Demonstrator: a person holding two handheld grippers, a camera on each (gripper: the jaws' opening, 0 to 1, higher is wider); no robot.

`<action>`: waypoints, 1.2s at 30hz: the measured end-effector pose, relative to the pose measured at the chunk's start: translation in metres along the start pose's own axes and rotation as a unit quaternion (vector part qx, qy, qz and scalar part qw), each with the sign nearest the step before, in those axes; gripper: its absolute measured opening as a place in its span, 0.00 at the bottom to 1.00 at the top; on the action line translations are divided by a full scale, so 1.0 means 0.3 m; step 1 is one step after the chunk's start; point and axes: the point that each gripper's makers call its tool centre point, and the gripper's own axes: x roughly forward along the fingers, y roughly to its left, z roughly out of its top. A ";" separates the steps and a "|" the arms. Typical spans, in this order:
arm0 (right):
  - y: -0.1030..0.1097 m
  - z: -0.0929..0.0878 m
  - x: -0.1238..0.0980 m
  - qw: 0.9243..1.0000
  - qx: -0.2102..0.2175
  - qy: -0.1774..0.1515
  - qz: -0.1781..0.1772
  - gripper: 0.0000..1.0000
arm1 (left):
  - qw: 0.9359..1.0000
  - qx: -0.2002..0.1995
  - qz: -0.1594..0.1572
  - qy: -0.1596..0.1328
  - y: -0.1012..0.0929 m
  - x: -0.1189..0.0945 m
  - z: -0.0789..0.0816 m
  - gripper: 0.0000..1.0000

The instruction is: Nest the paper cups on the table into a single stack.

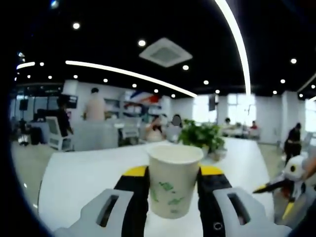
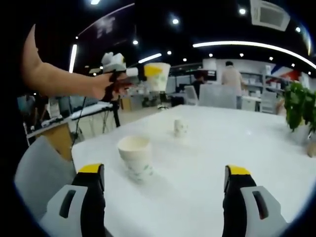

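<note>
Gripping a cup [image 1: 174, 178] in my left tool [image 1: 173, 195] above the counter [image 2: 237, 143], my right tool [image 2: 165, 185] hangs open near two more cups [image 2: 136, 156].

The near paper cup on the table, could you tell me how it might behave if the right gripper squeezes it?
The near paper cup looks thin-walled and empty, so probably light and easily crushed. Standing upright and apart from the far cup, it may tip if nudged by the open right gripper.
</note>
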 end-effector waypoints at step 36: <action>0.011 0.000 -0.010 1.000 -0.006 -0.007 0.002 0.99 | 0.999 -0.003 -0.046 -0.030 -0.299 -0.103 0.021 0.38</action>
